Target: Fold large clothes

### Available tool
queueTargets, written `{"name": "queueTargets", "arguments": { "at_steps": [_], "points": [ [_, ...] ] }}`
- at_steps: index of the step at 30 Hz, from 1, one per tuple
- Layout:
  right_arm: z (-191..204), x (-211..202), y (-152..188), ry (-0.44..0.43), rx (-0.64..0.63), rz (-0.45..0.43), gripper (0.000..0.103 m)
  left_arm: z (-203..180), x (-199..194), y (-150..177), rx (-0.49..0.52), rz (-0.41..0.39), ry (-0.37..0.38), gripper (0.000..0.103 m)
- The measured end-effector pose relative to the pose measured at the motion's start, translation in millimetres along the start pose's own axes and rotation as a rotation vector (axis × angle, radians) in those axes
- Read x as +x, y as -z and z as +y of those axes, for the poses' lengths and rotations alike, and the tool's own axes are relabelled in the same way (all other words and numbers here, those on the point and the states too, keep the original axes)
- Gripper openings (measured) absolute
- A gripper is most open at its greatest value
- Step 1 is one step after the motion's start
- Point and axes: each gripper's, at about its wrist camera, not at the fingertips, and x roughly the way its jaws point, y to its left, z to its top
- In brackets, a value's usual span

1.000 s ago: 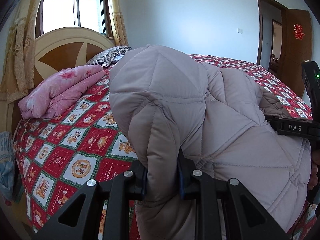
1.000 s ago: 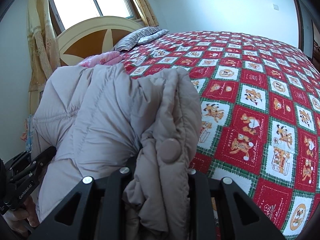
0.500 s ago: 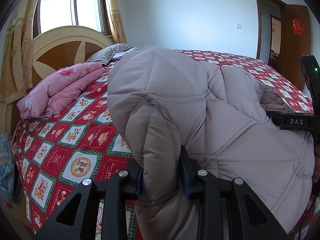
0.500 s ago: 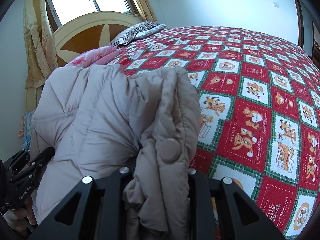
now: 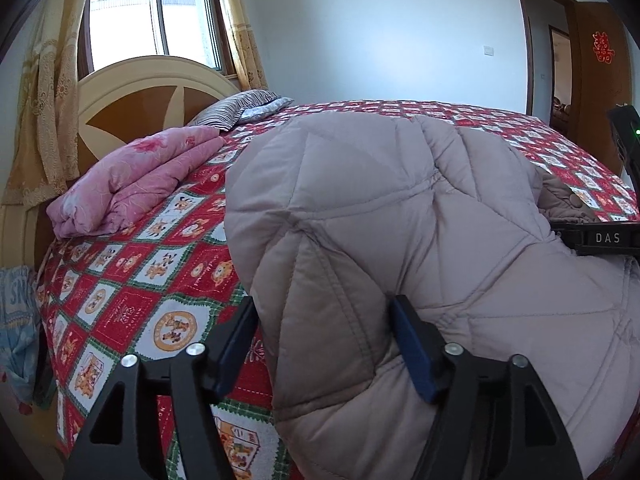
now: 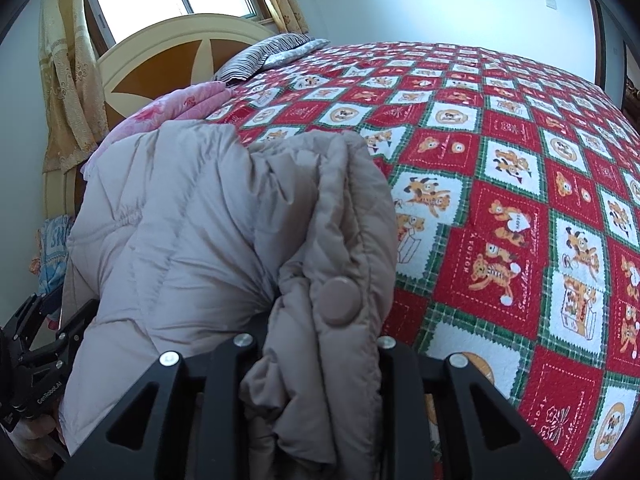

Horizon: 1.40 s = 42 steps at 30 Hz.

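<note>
Since a second before, the left hand-held gripper [image 5: 324, 344] had spread its jaws wide, its pads off the fold of the padded coat [image 5: 400, 220] still between them. On the bed [image 6: 500, 184], the right hand-held gripper [image 6: 320, 344] stayed clamped on the coat's buttoned edge.

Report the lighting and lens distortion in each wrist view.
Left wrist view: daylight blows out the window, the doorway bows and the corners go black. Right wrist view: even, sharp light on the red patterned bedspread, whose squares curve; shade under the beige quilted coat.
</note>
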Motion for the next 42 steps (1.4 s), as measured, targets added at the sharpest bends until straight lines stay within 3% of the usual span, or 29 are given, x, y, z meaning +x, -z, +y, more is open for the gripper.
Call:
{"name": "queueTargets", "arguments": {
  "at_steps": [6, 15, 19, 26, 32, 42],
  "points": [
    [-5.1, 6.7, 0.3, 0.004, 0.022, 0.023, 0.033, 9.6, 4.9, 1.5, -0.029, -0.007, -0.021, 0.090],
    [-11.2, 6.2, 4.2, 0.040, 0.040, 0.028, 0.048, 8.9, 0.2, 3.0, -0.054, -0.007, -0.036, 0.092],
    [-5.9, -21.5, 6.0, 0.077, 0.056, -0.019, 0.063, 7.3, -35.9, 0.2, -0.031, -0.041, -0.069, 0.092],
    [39.4, -107.0, 24.0, 0.103, -0.053, -0.212, 0.082, 10.5, -122.9, 1.3, -0.050, -0.186, -0.062, 0.092],
    [59.6, -144.4, 33.6, 0.092, -0.069, -0.292, 0.084, 13.6, -163.8, -2.8, -0.087, -0.257, -0.029, 0.092],
    [74.7, -172.1, 44.5, 0.094, -0.097, -0.352, 0.087, 11.3, -185.1, -7.2, -0.087, -0.303, -0.020, 0.092]
  ]
}}
